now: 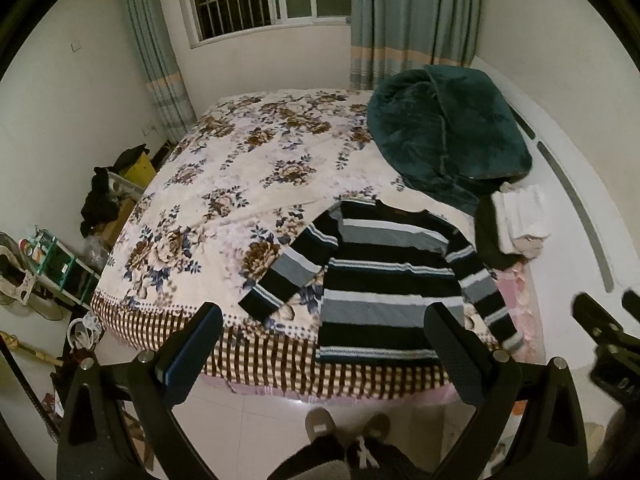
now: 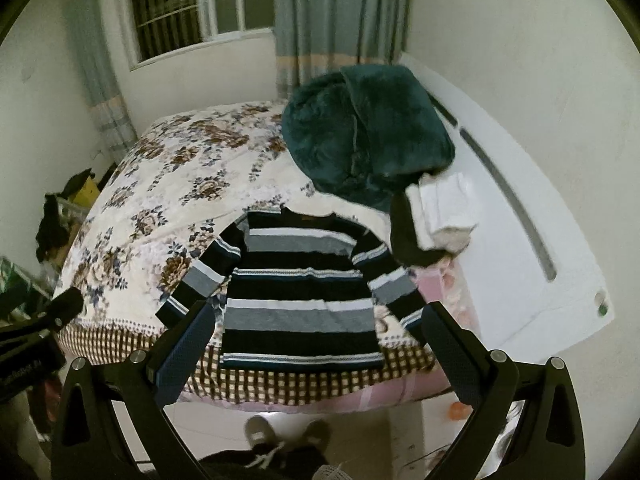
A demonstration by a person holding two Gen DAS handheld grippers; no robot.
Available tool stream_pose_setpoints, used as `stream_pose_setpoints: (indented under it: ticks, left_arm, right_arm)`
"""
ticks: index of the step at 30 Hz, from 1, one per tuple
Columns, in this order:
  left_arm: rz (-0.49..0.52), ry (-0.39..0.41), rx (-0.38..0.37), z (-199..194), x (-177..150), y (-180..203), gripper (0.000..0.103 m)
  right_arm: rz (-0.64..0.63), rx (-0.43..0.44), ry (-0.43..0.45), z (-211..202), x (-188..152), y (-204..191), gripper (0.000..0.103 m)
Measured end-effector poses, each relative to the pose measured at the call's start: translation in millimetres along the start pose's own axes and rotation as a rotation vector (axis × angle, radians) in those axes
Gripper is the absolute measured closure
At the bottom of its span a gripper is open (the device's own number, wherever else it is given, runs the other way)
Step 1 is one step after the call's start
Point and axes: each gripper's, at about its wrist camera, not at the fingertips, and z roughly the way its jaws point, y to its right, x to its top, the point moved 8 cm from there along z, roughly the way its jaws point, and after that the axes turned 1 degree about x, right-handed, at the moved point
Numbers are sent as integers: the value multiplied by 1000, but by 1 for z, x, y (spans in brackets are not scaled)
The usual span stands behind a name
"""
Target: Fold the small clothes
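Observation:
A small striped sweater (image 1: 380,280) (image 2: 300,292), black, grey and white, lies flat on the near part of the bed with both sleeves spread and its hem toward me. My left gripper (image 1: 324,320) hangs open above the bed's near edge, in front of the hem, holding nothing. My right gripper (image 2: 316,320) is open too, level with the sweater's lower half, with nothing between its fingers. The right gripper (image 1: 608,332) also shows at the right edge of the left wrist view, and the left gripper (image 2: 60,308) at the left edge of the right wrist view.
The bed carries a floral cover (image 1: 240,168) (image 2: 160,184). A dark green fleece blanket (image 1: 448,136) (image 2: 368,140) is heaped at the far right, next to a pile of folded clothes (image 1: 516,224) (image 2: 436,216) and the white headboard (image 2: 520,240). Clutter (image 1: 60,264) stands left of the bed. A person's shoes (image 1: 348,428) (image 2: 288,432) are on the tiled floor.

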Motion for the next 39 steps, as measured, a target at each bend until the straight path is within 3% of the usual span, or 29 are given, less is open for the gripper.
stream_pose_setpoints:
  ticks: [5, 10, 13, 15, 18, 24, 27, 32, 36, 39]
  left_arm:
    - [28, -20, 23, 72, 0, 2, 0]
    - [52, -106, 49, 153, -8, 21, 0]
    - [70, -157, 85, 201, -16, 35, 0]
    - [73, -177, 111, 230, -21, 45, 0]
    - [72, -223, 162, 276, -22, 66, 0]
    - [82, -359, 177, 363, -51, 96, 0]
    - [112, -416, 188, 410, -71, 106, 0]
    - [93, -497, 189, 481, -102, 116, 0]
    - [51, -534, 173, 526, -118, 119, 0]
    - [44, -537, 150, 553, -122, 122, 0]
  right_arm:
    - [215, -83, -90, 80, -18, 66, 0]
    - [421, -174, -182, 164, -79, 148, 0]
    - [551, -184, -249, 222, -117, 194, 6]
    - [631, -172, -295, 265, -141, 222, 20]
    - [752, -160, -383, 340, -181, 265, 31]
    - [1055, -132, -491, 463, -255, 324, 31]
    - [1264, -110, -467, 511, -292, 352, 31]
    - [1560, -122, -354, 580, -345, 391, 31]
    - [1710, -126, -234, 619, -358, 407, 29]
    - [1780, -166, -139, 625, -355, 409, 29]
